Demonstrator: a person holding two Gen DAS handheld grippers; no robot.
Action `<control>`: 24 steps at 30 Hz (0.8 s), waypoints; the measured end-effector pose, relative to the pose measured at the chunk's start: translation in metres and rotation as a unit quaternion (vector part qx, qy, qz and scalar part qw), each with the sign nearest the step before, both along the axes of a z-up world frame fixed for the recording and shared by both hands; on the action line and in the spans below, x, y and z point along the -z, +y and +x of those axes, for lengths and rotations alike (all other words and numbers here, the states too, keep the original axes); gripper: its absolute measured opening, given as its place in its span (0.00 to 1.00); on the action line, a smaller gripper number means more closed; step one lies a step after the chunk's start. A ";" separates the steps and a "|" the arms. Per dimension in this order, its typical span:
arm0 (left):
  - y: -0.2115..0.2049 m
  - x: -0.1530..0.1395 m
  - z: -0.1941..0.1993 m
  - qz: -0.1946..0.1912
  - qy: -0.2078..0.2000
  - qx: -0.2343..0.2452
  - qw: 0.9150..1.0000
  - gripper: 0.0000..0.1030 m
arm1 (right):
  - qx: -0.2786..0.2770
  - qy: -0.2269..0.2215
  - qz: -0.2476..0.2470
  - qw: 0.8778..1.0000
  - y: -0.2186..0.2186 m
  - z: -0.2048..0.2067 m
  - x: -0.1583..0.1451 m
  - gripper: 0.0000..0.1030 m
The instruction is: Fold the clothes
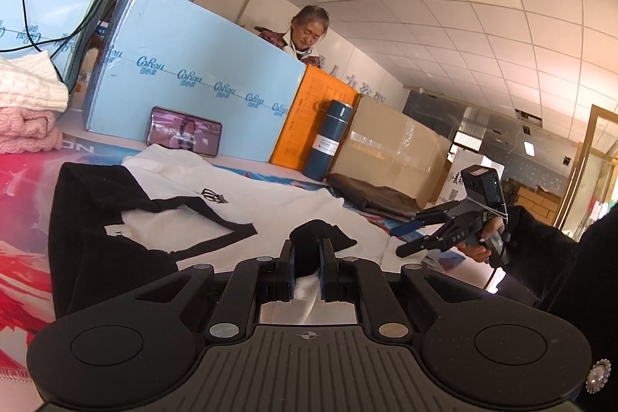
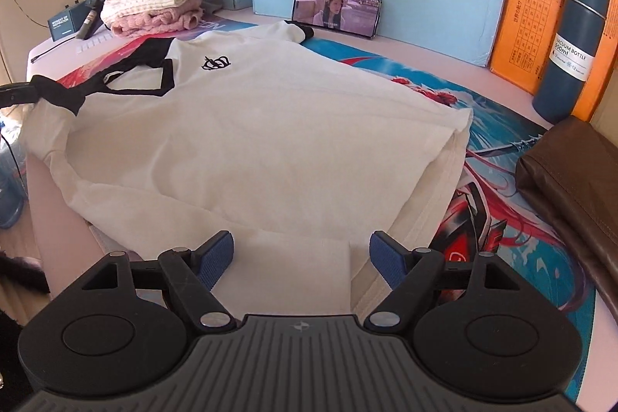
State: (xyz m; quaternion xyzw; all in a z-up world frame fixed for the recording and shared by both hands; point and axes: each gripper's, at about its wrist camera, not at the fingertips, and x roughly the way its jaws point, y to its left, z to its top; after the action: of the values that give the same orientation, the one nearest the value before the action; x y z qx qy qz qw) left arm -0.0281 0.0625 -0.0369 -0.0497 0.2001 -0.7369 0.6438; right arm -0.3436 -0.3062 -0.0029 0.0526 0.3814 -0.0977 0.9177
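- Left tool clenching the black-cuffed sleeve of the white shirt.
- Right tool hovering released over the shirt's hem, above the surface.

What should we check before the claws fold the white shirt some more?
1. Left claw pinching the black-edged sleeve: ok.
2. Right claw open over the shirt's hem: ok.
3. White shirt lying mostly flat on the mat: ok.
4. Phone and blue bottle off the shirt: ok.
5. Brown bag clear of the hem: ok, but near.
6. Far sleeve smooth: cannot tell.
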 end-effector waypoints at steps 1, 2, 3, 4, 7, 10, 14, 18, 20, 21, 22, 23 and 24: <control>-0.002 0.000 0.000 0.000 0.000 0.000 1.000 0.10 | 0.001 0.000 0.001 1.000 0.000 -0.002 0.002 0.75; -0.004 0.000 0.000 0.001 0.001 0.001 1.000 0.10 | 0.002 -0.004 0.003 1.000 0.000 -0.003 0.003 0.74; -0.006 0.000 0.000 0.001 0.001 0.001 1.000 0.10 | 0.003 -0.007 0.003 1.000 0.001 -0.004 0.003 0.74; -0.007 0.000 0.000 0.001 0.001 0.001 1.000 0.10 | 0.003 -0.009 0.003 1.000 0.001 -0.005 0.003 0.73; -0.009 0.001 0.000 -0.002 0.002 0.000 1.000 0.10 | 0.001 -0.011 -0.001 1.000 0.001 -0.004 0.003 0.71; -0.008 0.000 -0.001 -0.010 0.005 -0.003 1.000 0.10 | -0.008 -0.013 -0.014 1.000 0.007 -0.002 0.000 0.58; -0.010 0.002 -0.002 -0.020 0.015 0.009 1.000 0.10 | -0.035 -0.018 -0.034 0.999 0.025 -0.002 -0.003 0.13; -0.004 -0.004 -0.007 -0.038 0.014 0.030 0.999 0.10 | -0.014 -0.061 -0.045 0.997 0.037 -0.024 -0.014 0.09; 0.004 -0.009 -0.009 -0.056 0.019 0.044 0.997 0.10 | 0.011 -0.112 -0.038 0.993 0.042 -0.047 -0.025 0.09; 0.008 -0.012 -0.010 -0.067 0.021 0.052 0.996 0.10 | 0.023 -0.134 -0.034 0.990 0.046 -0.058 -0.028 0.09; 0.013 -0.016 -0.012 -0.078 0.021 0.065 0.995 0.10 | 0.034 -0.153 -0.030 0.987 0.050 -0.068 -0.030 0.09; 0.016 -0.019 -0.014 -0.082 0.020 0.077 0.993 0.10 | 0.043 -0.166 -0.027 0.985 0.053 -0.077 -0.031 0.09; 0.019 -0.022 -0.016 -0.086 0.019 0.088 0.992 0.10 | 0.050 -0.170 -0.024 0.984 0.058 -0.083 -0.029 0.09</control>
State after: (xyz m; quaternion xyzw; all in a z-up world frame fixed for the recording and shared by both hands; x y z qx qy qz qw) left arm -0.0445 0.0819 -0.0152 -0.1008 0.1523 -0.8043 0.5655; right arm -0.4267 -0.2482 0.0262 0.0651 0.2141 -0.1426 0.9641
